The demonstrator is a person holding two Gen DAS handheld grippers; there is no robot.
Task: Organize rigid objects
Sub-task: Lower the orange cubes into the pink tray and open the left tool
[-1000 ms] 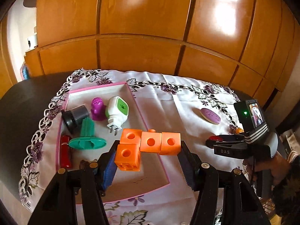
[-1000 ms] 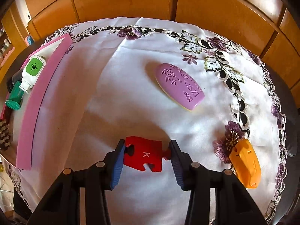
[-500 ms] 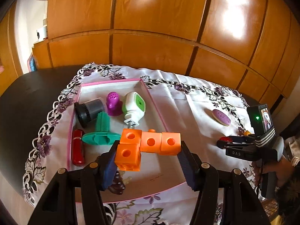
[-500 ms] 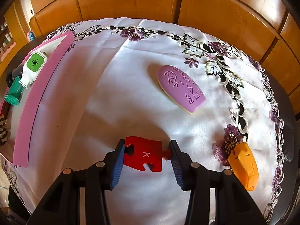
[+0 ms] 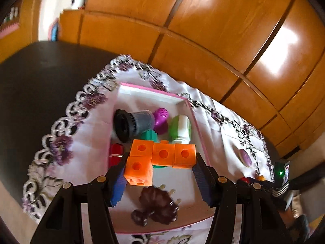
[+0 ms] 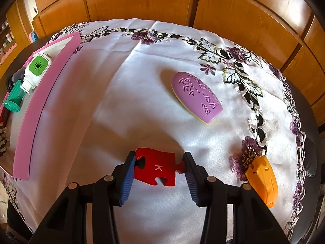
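Observation:
My left gripper is shut on an L-shaped piece of orange linking cubes, held above the pink-rimmed tray. In the tray lie a black and grey cylinder, a purple perforated cap, a green and white plug-in device, a teal part, a red item and a dark brown brush. My right gripper is shut on a red puzzle piece marked K, just above the white cloth.
A lilac oval case lies on the embroidered cloth beyond the right gripper, and an orange clip-like item lies at its right near the cloth's edge. The tray's pink wall stands at the left. Wooden panels back the dark table.
The left gripper swung left and rolled with the orange cubes, so the tray now sits tilted and straight ahead under it. The right gripper with the red piece stayed put.

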